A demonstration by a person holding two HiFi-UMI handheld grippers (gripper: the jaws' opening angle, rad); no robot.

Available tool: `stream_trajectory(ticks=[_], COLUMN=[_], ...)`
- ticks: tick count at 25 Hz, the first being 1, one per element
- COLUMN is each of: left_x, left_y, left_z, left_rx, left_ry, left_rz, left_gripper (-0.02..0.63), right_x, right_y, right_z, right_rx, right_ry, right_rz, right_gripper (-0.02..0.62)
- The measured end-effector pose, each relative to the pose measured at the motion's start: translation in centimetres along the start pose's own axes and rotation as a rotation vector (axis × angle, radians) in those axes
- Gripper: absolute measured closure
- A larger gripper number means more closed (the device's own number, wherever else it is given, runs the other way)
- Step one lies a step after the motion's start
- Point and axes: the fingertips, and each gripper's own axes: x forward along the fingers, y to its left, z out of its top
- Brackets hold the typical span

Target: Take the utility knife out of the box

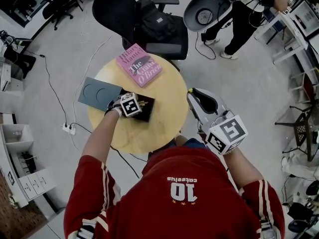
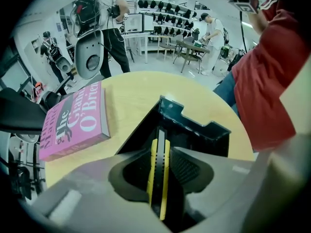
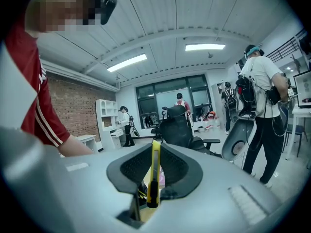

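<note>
An open black box (image 1: 148, 114) (image 2: 206, 130) sits on the round wooden table (image 1: 167, 101), and a yellow-and-black utility knife (image 2: 159, 157) lies inside it. My left gripper (image 1: 138, 105) (image 2: 159, 178) points steeply down into the box, and its pads meet both sides of that knife. To the right of the table, my right gripper (image 1: 192, 93) (image 3: 154, 181) is held up nearly level. It is shut on a second yellow utility knife (image 3: 155, 159), whose tip (image 1: 190, 90) shows at the jaws.
The box's grey lid (image 1: 97, 93) lies at the table's left edge. A pink book (image 1: 139, 64) (image 2: 73, 120) rests at the far side. A black office chair (image 1: 149, 24) stands beyond the table. A person (image 1: 244, 14) stands at the back right, and a power strip (image 1: 68, 129) lies on the floor at left.
</note>
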Motion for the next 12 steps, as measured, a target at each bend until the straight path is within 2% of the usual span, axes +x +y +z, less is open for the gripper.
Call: stream_trajectory(ticks=[9,12], left_x=[-2.8,-4.3], left_y=[0.4,0.5], left_z=[1.1,2.0], left_rx=[-0.031,-0.055], left_ry=[-0.072,-0.123], left_rz=[0.046,0.065], left_gripper=[0.474,0.474], right_x=[-0.5,-0.6], right_y=[0.3,0.7], right_z=[0.6,1.3], right_rx=[0.007,-0.002], right_ry=[-0.019,-0.03], right_rz=[0.012,0.025], right_gripper=[0.545,0.545])
